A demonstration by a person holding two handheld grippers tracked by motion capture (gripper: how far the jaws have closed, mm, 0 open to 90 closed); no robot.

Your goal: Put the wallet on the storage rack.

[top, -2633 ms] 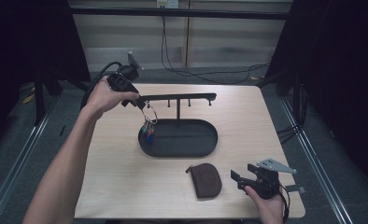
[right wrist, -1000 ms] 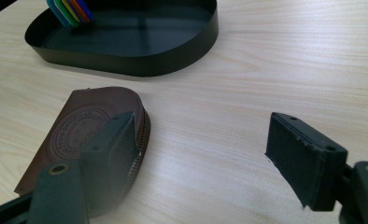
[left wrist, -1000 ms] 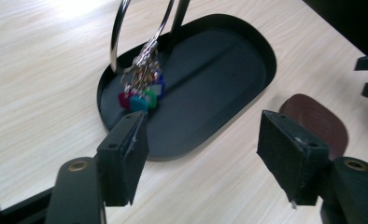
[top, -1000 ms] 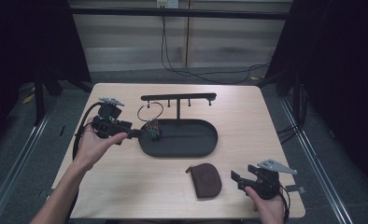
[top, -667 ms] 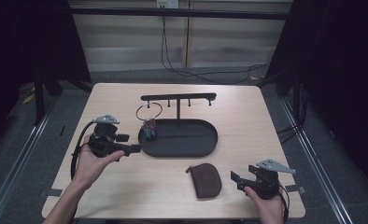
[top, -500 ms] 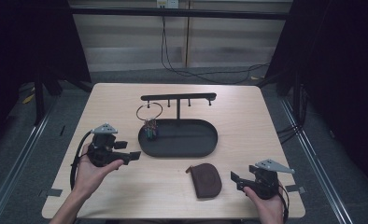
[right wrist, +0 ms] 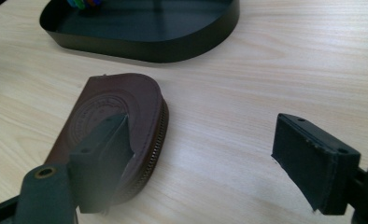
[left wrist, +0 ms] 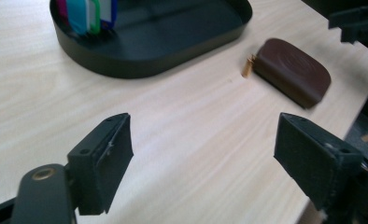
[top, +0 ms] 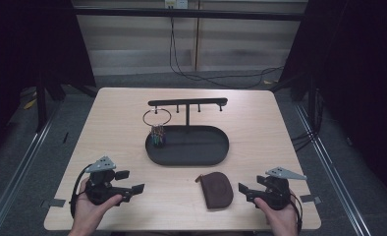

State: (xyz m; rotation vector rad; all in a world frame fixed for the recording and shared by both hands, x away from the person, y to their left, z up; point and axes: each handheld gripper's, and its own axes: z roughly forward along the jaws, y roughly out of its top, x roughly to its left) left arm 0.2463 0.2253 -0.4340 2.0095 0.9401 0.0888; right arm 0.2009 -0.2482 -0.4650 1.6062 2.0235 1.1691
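The key ring (top: 157,118), a thin metal hoop with coloured plastic tags, hangs from the left end of the black T-shaped metal stand (top: 187,103), its tags dangling into the black oval metal tray (top: 216,152). It sits well apart from both tongs, ahead of the left gripper (top: 131,187) and far across from the right one.

Largest first: the pale wooden table (top: 118,123) carries everything. The tray lies ahead of both tongs, between them and the far edge; in the left gripper view its near wall (left wrist: 140,63) curves across the top, with the coloured tags (left wrist: 86,10) standing at its left end. Next in size, the brown leather zip pouch (top: 217,190) lies flat on the table between the 2 tongs, nearer the right gripper (top: 244,189). In the right gripper view the pouch (right wrist: 126,102) sits just past one jaw, not between the 2 jaws.

The left gripper, held in a hand at the near left of the table, has just been opening its jaws; they stand spread wide with bare wood between them. The right gripper's jaws are also spread apart, pinching nothing.
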